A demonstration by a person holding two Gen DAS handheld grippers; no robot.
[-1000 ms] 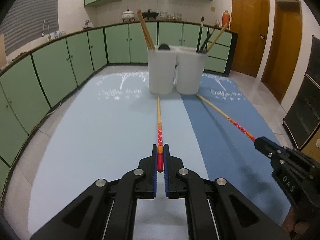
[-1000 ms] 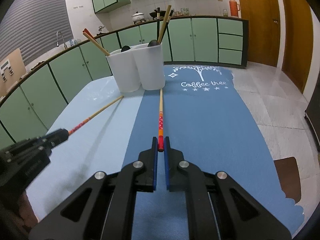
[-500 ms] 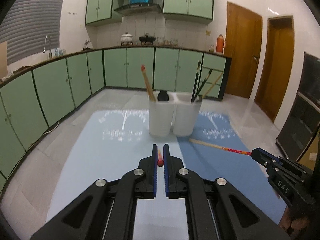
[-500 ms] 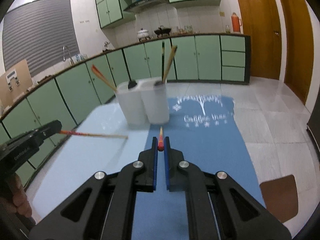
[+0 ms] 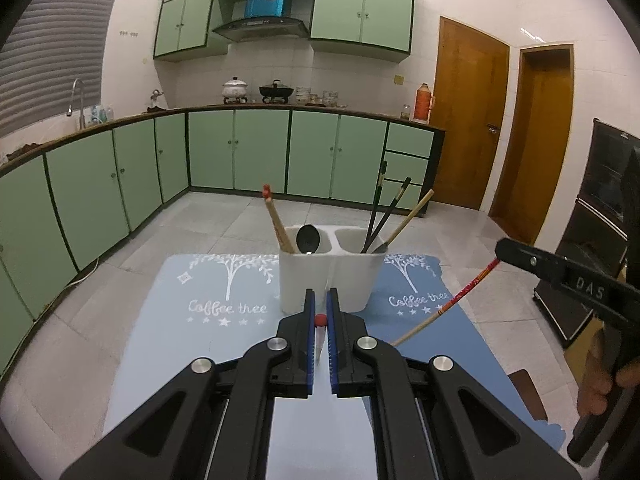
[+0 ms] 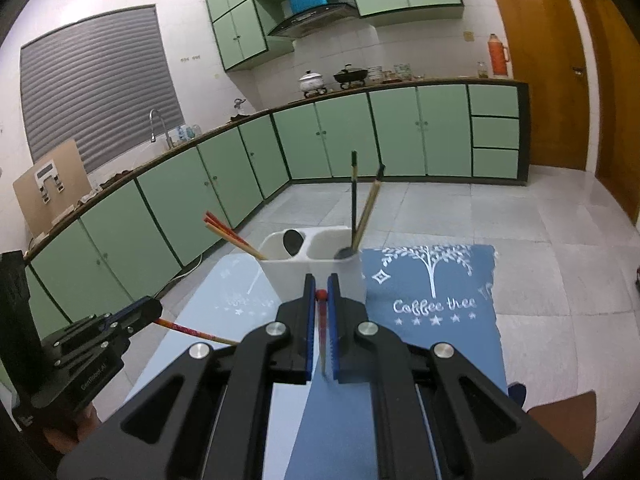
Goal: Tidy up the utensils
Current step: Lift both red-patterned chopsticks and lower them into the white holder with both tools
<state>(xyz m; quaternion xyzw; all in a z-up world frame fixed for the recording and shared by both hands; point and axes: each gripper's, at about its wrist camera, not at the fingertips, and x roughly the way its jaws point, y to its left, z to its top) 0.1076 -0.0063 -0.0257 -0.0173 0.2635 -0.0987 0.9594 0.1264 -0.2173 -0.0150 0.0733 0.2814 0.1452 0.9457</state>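
Note:
My left gripper (image 5: 320, 320) is shut on the red end of a wooden chopstick (image 5: 319, 321), held in the air just before the white two-compartment holder (image 5: 328, 280). My right gripper (image 6: 321, 296) is shut on a second red-ended chopstick (image 6: 321, 295), also lifted; it shows at the right of the left wrist view (image 5: 452, 304), tip hanging down-left. The holder's left compartment has red-tipped chopsticks (image 5: 276, 220) and a black spoon (image 5: 307, 238). Its right compartment has black chopsticks (image 5: 380, 212) and a wooden one (image 5: 412, 214).
The holder stands on a table with a light blue mat (image 5: 192, 340) on the left and a dark blue mat (image 5: 424, 304) on the right. Green kitchen cabinets (image 5: 240, 152) run behind; wooden doors (image 5: 468, 120) are at the right.
Both grippers have lifted their chopsticks off the mats and raised them; the chopsticks now hang with their tips down, and the holder is seen from higher up.

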